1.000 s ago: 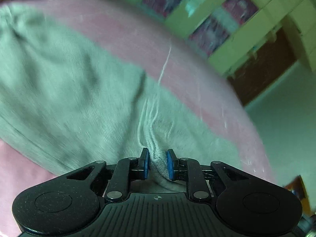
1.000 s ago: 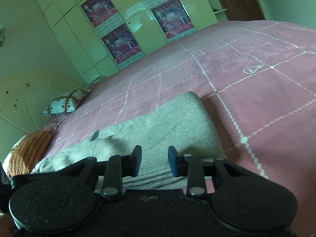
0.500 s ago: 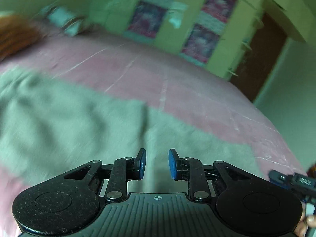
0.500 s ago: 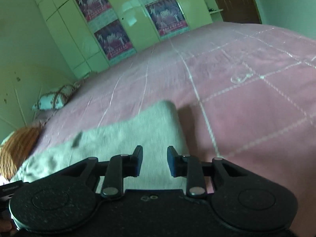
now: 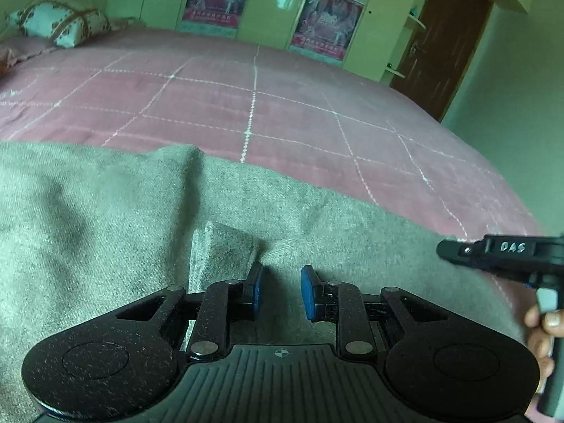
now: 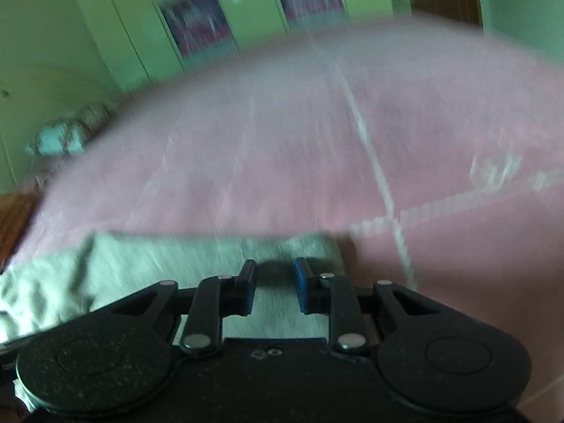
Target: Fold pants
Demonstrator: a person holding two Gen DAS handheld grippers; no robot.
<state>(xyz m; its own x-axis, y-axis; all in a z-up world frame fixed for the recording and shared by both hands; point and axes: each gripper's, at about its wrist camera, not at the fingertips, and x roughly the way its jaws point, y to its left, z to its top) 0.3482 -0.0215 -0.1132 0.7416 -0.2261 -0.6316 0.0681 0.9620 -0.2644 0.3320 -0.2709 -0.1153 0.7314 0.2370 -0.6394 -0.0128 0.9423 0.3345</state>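
Grey pants [image 5: 105, 218] lie spread across the near part of a pink bedspread [image 5: 282, 105]. My left gripper [image 5: 280, 290] is open and empty, just above the grey fabric beside a small raised fold [image 5: 222, 243]. My right gripper [image 6: 273, 283] is open and empty over the right end of the pants [image 6: 197, 261]. That view is motion-blurred. The right gripper also shows at the right edge of the left wrist view [image 5: 500, 252], held in a hand.
The pink bedspread [image 6: 317, 134] has white grid lines. A patterned pillow [image 5: 60, 23] lies at the bed's far left. Green wardrobes with posters [image 5: 324, 17] stand behind the bed, and a brown door [image 5: 440, 42] is at the far right.
My left gripper let go of the grey fabric it pinched and lifted back. Both views tilted up and drew back; the right gripper moved toward the pants' right end.
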